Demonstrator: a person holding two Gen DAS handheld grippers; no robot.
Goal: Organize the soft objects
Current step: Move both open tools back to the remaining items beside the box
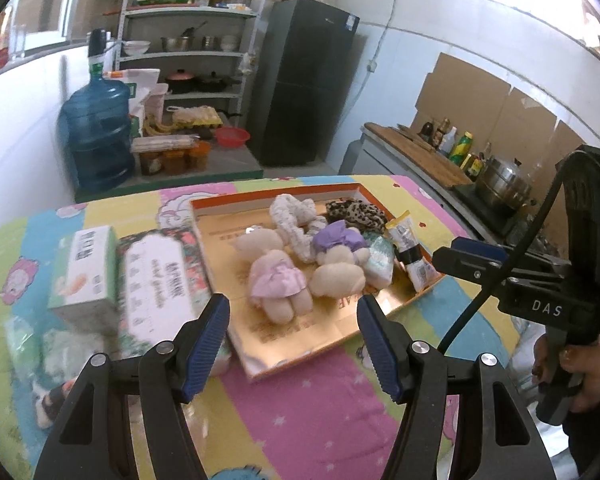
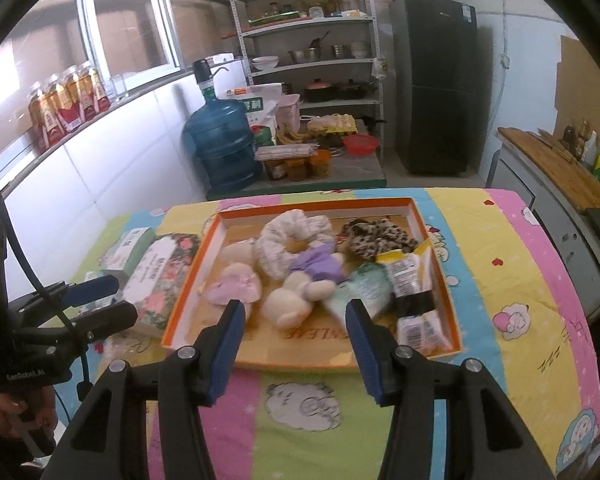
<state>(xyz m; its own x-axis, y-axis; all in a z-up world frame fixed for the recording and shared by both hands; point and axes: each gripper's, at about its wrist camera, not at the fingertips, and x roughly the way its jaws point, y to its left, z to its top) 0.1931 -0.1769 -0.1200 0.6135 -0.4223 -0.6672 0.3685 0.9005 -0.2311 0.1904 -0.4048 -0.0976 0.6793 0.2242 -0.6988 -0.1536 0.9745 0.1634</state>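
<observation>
The left gripper (image 1: 292, 344) hangs above the near edge of the table with its jaws spread wide and nothing between the blue pads (image 1: 206, 344). The right gripper (image 2: 296, 354) is likewise unclenched, its jaws standing apart at a narrower gap and gripping nothing. Each tool is visible in the other's view, carried by a hand (image 1: 580, 364) at the frame edge. An orange-rimmed tray (image 2: 188, 292) sits on a table covered by a pastel cartoon-print cloth (image 2: 500, 280). Inside the tray lie the soft objects: a plush toy in a pink dress (image 1: 278, 280) at the near left, a plush toy in a purple dress (image 2: 300, 288) touching it toward the centre, a white fluffy scrunchie (image 2: 288, 246) behind both, and a leopard-print scrunchie (image 2: 376, 238) at the far right corner. A pale green packet (image 2: 364, 288) rests just beside the purple-dressed toy, and a yellow and black snack packet (image 2: 410, 288) leans against the tray's right wall. Outside the tray, to its left, a floral tissue pack (image 1: 160, 280) lies touching the tray's side, with a white and green box (image 1: 86, 272) beside it. Clear wrapped items further left are too blurred to identify. Beyond the table stand a blue water jug (image 2: 222, 144), a shelving unit (image 2: 312, 40) and a dark refrigerator (image 2: 436, 80).
</observation>
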